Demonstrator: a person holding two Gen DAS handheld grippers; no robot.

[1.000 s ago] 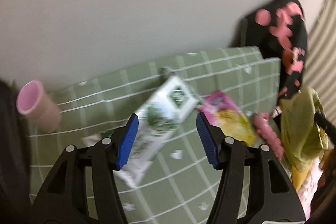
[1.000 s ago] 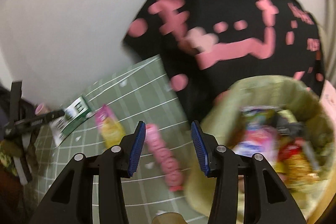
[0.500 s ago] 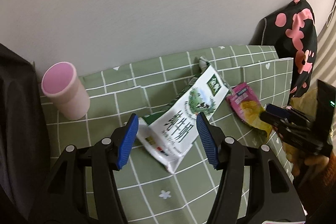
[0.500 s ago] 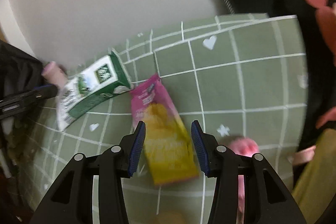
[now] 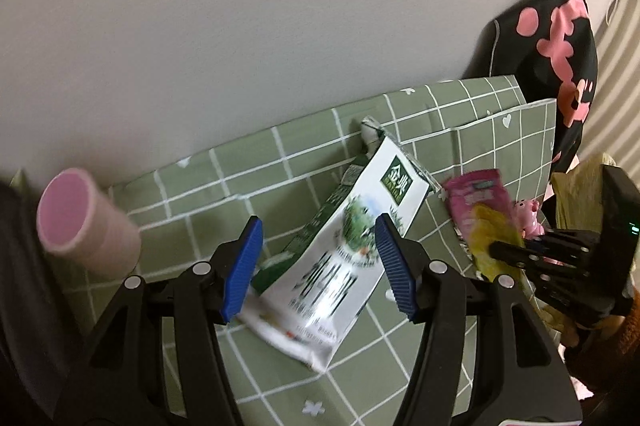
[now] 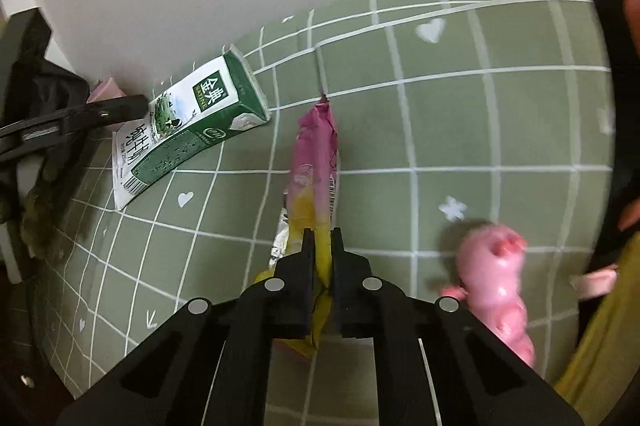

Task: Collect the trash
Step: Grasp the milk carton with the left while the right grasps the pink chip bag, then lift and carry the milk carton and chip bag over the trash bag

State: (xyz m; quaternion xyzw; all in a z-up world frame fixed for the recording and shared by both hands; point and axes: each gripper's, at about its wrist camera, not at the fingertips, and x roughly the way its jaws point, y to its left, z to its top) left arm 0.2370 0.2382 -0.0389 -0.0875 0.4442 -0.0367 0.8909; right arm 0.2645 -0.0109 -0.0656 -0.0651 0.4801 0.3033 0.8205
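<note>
A flattened green and white milk carton [image 5: 340,250] lies on the green checked tablecloth [image 5: 280,166]. My left gripper [image 5: 318,262] is open with its blue pads on either side of the carton, not closed on it. The carton also shows in the right wrist view [image 6: 188,130]. My right gripper [image 6: 322,246] is shut on a pink and yellow snack wrapper [image 6: 316,162], pinching its yellow end. The wrapper and right gripper also show in the left wrist view [image 5: 480,210].
A pink cup [image 5: 80,222] stands at the left of the table. A pink toy [image 6: 496,274] lies at the right. A yellowish-green trash bag [image 6: 600,326] hangs off the table's right edge. A black and pink bag [image 5: 560,38] stands at the back right by the wall.
My right gripper has come down from the trash bag onto the wrapper and shut on it. My left gripper has stayed open around the carton, moving slightly closer.
</note>
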